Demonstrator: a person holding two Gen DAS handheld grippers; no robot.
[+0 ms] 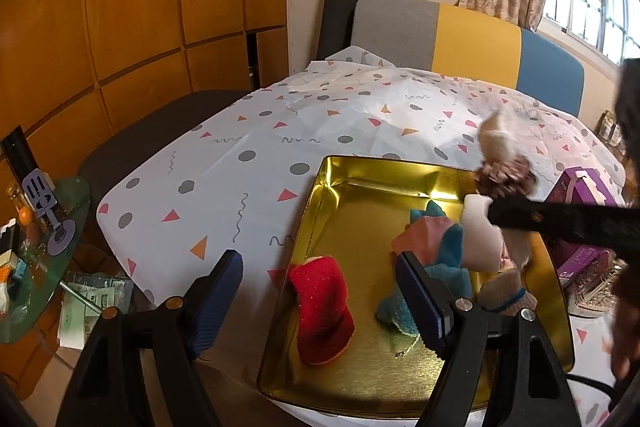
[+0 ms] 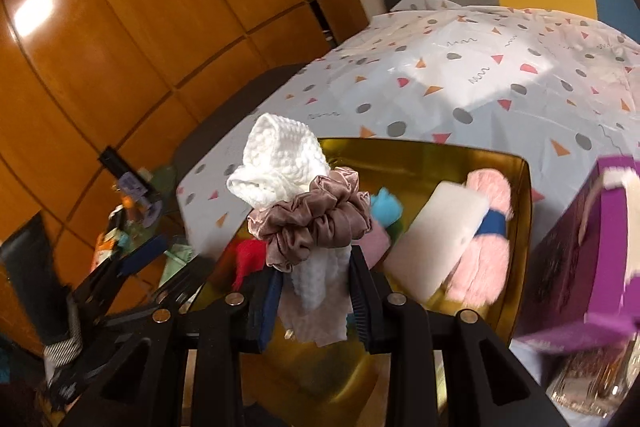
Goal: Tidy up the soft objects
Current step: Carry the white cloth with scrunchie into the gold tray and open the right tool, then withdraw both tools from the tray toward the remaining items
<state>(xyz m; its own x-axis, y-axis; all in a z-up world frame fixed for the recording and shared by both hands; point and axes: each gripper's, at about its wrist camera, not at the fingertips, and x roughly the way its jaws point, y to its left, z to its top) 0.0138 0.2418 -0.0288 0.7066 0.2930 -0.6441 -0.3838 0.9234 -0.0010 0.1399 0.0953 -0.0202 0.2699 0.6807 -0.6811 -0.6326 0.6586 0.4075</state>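
Observation:
A gold metal tray (image 1: 352,183) sits on the patterned tablecloth and shows in the right wrist view too (image 2: 516,227). In it lie a red sock (image 1: 322,311), a blue fuzzy piece (image 1: 440,267), a pink cloth (image 1: 422,237), a white pad (image 2: 436,243) and a pink fluffy item (image 2: 488,227). My left gripper (image 1: 320,303) is open over the tray's near left corner. My right gripper (image 2: 316,291) is shut on a white knitted cloth (image 2: 276,159) with a mauve scrunchie (image 2: 316,219) around it, held above the tray; they also show in the left wrist view (image 1: 504,163).
A purple box (image 2: 592,251) stands right of the tray, also in the left wrist view (image 1: 580,187). A glass side table (image 1: 36,251) with small items is at the left. A chair back (image 1: 468,35) and wooden cabinets (image 1: 120,7) stand behind the table.

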